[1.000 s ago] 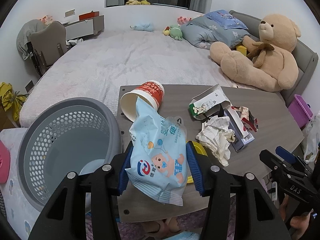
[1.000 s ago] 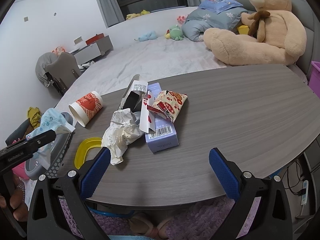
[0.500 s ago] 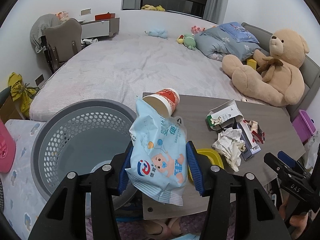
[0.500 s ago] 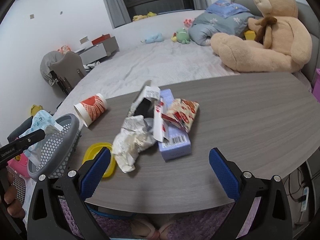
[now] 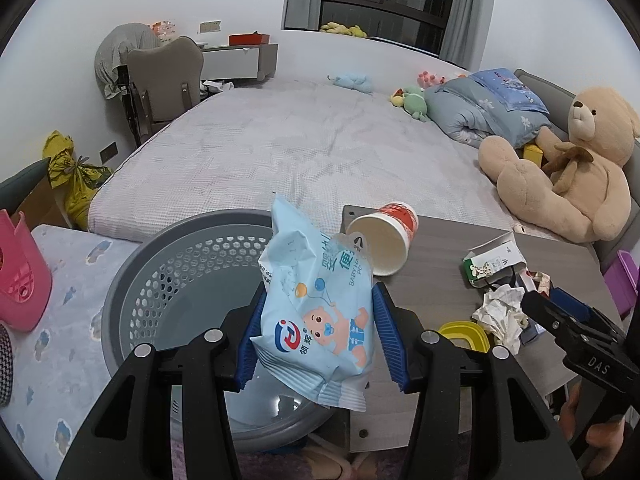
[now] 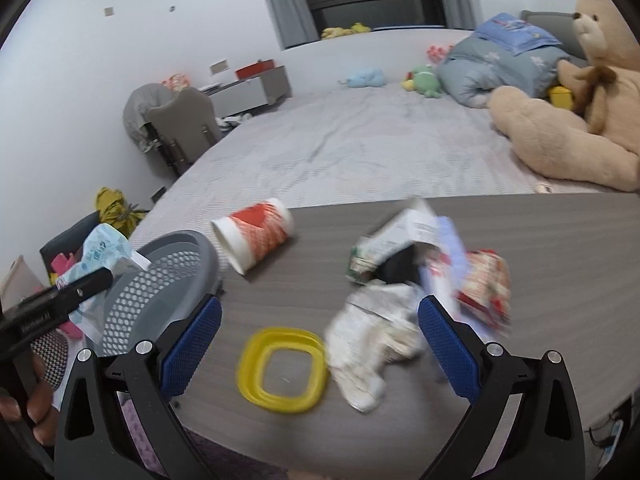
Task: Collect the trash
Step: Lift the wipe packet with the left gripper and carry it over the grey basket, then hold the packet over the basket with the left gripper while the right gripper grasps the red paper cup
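My left gripper (image 5: pixel 318 334) is shut on a light blue baby-wipes packet (image 5: pixel 316 300) and holds it over the right rim of the grey perforated trash basket (image 5: pixel 160 276); both also show at the left of the right wrist view, packet (image 6: pixel 100 256), basket (image 6: pixel 160 292). My right gripper (image 6: pixel 320 344) is open and empty above the table's near edge, over a yellow ring lid (image 6: pixel 282 368) and a crumpled paper (image 6: pixel 372 340). A red paper cup (image 6: pixel 254 236), a torn carton (image 6: pixel 392 240) and a red snack wrapper (image 6: pixel 484 288) lie on the grey table (image 6: pixel 540 232).
A large bed (image 5: pixel 312 148) lies behind the table, with a teddy bear (image 5: pixel 568 168), folded bedding and small toys. A pink bin (image 5: pixel 20 276) stands left of the basket on a patterned mat. A chair (image 5: pixel 164 76) and desk are at the back left.
My left gripper has carried the packet left, from over the table to over the basket. My right gripper has moved left toward the yellow lid and crumpled paper.
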Tool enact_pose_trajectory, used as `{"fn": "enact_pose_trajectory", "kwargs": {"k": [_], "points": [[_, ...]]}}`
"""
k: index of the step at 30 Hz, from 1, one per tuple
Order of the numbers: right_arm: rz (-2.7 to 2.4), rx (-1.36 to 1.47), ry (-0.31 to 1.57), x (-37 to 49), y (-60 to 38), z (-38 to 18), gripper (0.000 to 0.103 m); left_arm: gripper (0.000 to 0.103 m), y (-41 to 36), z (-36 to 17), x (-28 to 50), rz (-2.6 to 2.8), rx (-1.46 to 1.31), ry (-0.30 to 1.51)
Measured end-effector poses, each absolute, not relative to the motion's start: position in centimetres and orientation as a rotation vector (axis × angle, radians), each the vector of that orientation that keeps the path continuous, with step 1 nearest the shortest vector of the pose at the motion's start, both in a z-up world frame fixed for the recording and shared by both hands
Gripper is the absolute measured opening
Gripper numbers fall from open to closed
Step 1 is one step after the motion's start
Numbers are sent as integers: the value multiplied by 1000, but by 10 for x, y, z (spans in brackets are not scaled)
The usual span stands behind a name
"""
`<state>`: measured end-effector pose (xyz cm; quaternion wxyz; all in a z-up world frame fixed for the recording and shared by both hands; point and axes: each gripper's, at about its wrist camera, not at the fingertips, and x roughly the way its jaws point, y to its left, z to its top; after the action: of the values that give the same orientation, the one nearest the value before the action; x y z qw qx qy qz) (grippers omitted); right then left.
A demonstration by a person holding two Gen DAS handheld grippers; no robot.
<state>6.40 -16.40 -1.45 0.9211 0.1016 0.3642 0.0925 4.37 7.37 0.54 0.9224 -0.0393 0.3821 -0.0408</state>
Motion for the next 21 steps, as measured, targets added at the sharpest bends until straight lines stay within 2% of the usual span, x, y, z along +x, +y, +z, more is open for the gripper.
{"fn": "enact_pose_trajectory", "kwargs": {"k": [13, 16, 19, 21], "points": [[166, 69, 871, 159, -75, -52, 96, 50, 117, -7, 57, 6, -108, 777], [119, 45, 906, 173, -70, -63, 83, 50, 124, -13, 60, 13, -117, 787], [77, 51, 923, 181, -72, -67, 79, 50, 130, -17, 64, 15, -123, 794], [64, 55, 925, 183, -73, -68, 67, 50, 132, -19, 66, 12, -130, 798]]}}
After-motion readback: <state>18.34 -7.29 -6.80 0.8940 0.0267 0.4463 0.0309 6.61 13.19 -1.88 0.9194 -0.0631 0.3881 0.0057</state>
